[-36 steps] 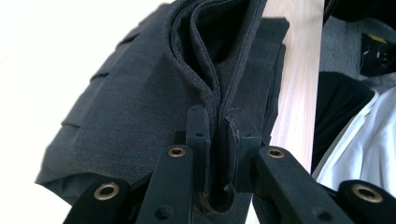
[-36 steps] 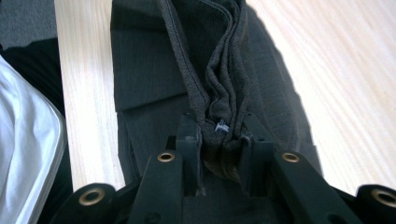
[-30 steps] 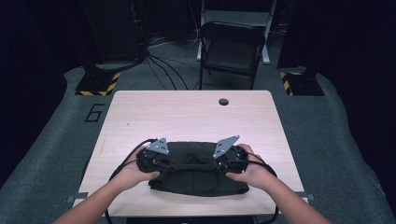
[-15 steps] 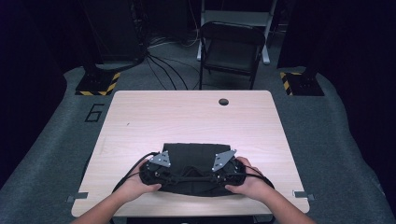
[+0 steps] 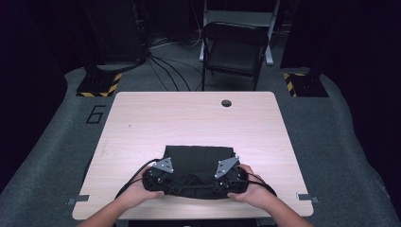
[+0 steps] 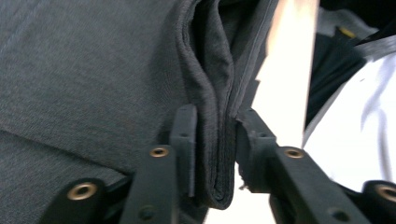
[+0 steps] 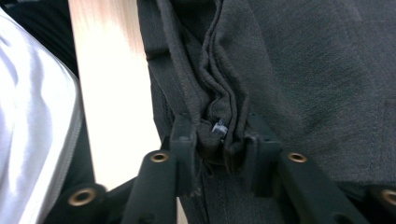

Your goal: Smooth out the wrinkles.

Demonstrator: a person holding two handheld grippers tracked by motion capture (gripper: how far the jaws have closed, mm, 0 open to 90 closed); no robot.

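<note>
A dark grey folded garment point(image 5: 198, 158) lies on the near half of the wooden table point(image 5: 189, 113). My left gripper point(image 5: 163, 182) is at its near left corner and my right gripper point(image 5: 231, 182) at its near right corner, low on the table. In the left gripper view the thick fold point(image 6: 210, 93) fills the gap in my left gripper point(image 6: 214, 135) and touches both pads. In the right gripper view, bunched layers point(image 7: 219, 107) sit pinched in my right gripper point(image 7: 217, 133). Both pairs of jaws have just been opening, with cloth still between them.
A black folding chair point(image 5: 234, 47) stands beyond the far edge. A round hole point(image 5: 226, 102) sits near the table's far side. Striped stand bases point(image 5: 97, 85) point(image 5: 302, 82) flank the far corners. The person's white clothing point(image 6: 355, 130) point(image 7: 32, 116) is close behind the near edge.
Both hands have come down and toward the near edge with the garment. The cloth now lies flat, and more of it shows beyond the grippers.
</note>
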